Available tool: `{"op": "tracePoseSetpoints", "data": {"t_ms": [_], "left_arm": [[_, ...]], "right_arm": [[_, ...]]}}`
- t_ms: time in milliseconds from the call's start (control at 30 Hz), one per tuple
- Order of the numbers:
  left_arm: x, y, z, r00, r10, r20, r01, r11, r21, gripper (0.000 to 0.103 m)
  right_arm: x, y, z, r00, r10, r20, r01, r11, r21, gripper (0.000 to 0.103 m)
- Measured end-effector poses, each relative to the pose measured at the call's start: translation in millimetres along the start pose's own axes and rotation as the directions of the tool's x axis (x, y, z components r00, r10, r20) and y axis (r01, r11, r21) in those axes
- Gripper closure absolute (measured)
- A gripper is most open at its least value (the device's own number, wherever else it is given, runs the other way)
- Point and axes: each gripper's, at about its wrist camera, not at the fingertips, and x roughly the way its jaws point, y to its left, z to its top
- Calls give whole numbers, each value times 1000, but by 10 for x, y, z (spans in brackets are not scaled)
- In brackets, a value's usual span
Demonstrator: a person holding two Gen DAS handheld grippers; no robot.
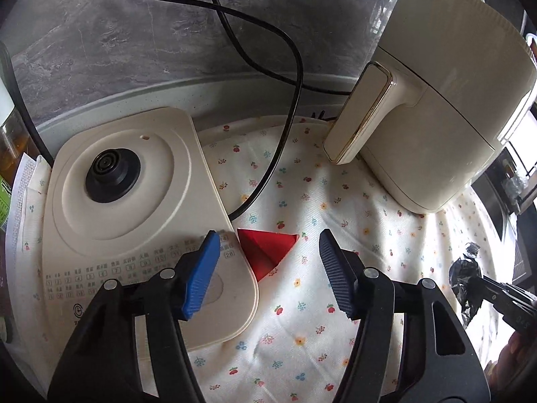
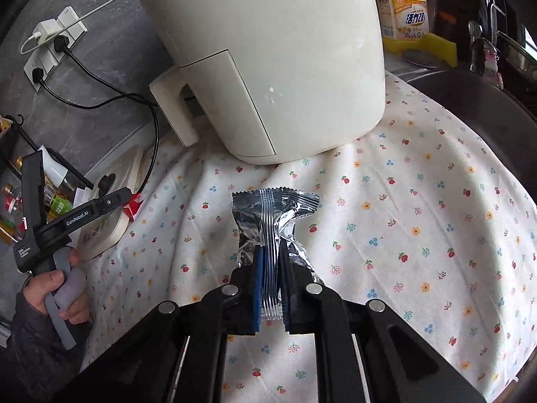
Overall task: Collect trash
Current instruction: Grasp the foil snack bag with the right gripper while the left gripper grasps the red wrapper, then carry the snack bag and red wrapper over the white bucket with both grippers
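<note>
A red folded piece of paper (image 1: 265,252) lies on the flowered cloth (image 1: 335,201), tucked against the corner of the kettle base. My left gripper (image 1: 268,238) hangs just above it, open, blue pads either side and touching nothing. In the right wrist view, a crinkled silver foil wrapper (image 2: 268,208) sticks up from my right gripper (image 2: 271,252), whose pads are shut on its lower part. The same wrapper (image 1: 465,275) shows at the right edge of the left wrist view. The left gripper (image 2: 126,198) and the red paper (image 2: 134,206) show far left, with a person's hand (image 2: 57,288) on the handle.
A cream air fryer (image 2: 268,60) stands at the back of the cloth, its handle (image 1: 359,117) jutting forward. A cream kettle base (image 1: 134,201) sits left, with a black cord (image 1: 288,117) running beside it. Wall sockets (image 2: 50,47), jars (image 2: 13,201) and a yellow detergent bottle (image 2: 406,10) ring the counter.
</note>
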Motion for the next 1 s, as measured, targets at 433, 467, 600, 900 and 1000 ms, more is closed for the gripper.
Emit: {"op": "tracePoseSetpoints", "data": {"t_ms": [433,467,600,900,1000], "left_arm": [[69,-324,-33,996,82,-42,-73,979,188,86],[32,-321,-28,997,60,-45,-51,984,172,88],[-204,-354,-37,1000,7,-14,-5,991,136,89],[-691,-644,-258,997,-66,43,61,992,110,89],[-772,-800,-335,995,-95,41,90,989,114,89]], "right_arm": [[-106,-176,-74,1000,-7,22,6,999,47,93],[-132,-173,-81,1000,-4,27,3,999,48,93],[-251,-170,-125,999,9,48,-11,999,45,93],[-670,-321,-366,996,22,87,-27,999,47,93],[-841,-467,-488,996,10,94,-17,998,66,93]]}}
